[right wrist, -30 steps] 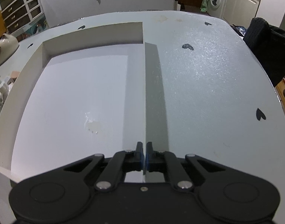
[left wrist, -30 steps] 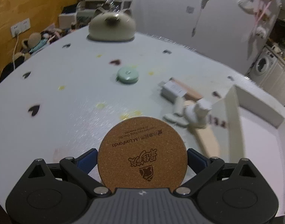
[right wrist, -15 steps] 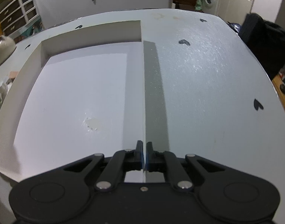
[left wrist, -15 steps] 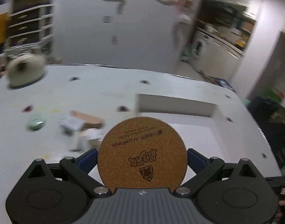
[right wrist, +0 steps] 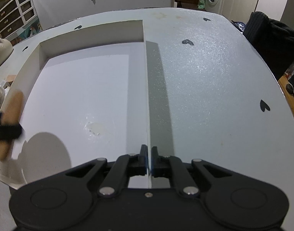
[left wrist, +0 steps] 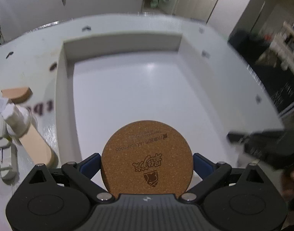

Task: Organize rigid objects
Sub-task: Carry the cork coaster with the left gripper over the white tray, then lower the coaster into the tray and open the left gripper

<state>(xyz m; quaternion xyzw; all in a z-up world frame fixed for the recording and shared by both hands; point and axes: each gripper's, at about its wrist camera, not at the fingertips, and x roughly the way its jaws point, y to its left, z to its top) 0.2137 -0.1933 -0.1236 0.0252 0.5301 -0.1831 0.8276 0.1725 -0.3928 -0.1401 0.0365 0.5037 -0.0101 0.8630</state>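
- Fingers of the left gripper (left wrist: 147,163) pinch a round brown cork coaster with a printed logo (left wrist: 147,156) by its two opposite edges, the blue pads pressing on the rim; the disc stands out ahead of them, flat face to the camera.
- Fingers of the right gripper (right wrist: 148,158) are pressed together on the thin right-hand wall of the shallow white rectangular tray (right wrist: 147,88), apparently steadying it on the worktop.
- Both grippers point steeply downward. The left one holds the coaster above the near part of the tray floor, and its round shadow falls on that floor in the right wrist view.
- Nearest risk: the grip is only on the rim of a thin disc, so a twist of the wrist could let the coaster swivel or slip out before it is low enough, and it might land on edge and roll.
- A release from this height could also make it bounce or slide against the tray's left wall.
- The right gripper shows dark and blurred at the right edge of the left wrist view, near the coaster; a sideways drift could knock the two together, or jog the tray.
- Further left, outside the tray, a pale wooden flat board (left wrist: 37,148) and a small white plastic bottle-like piece (left wrist: 15,118) lie on the grey speckled worktop (right wrist: 214,96), yet to be sorted, by the look of it.
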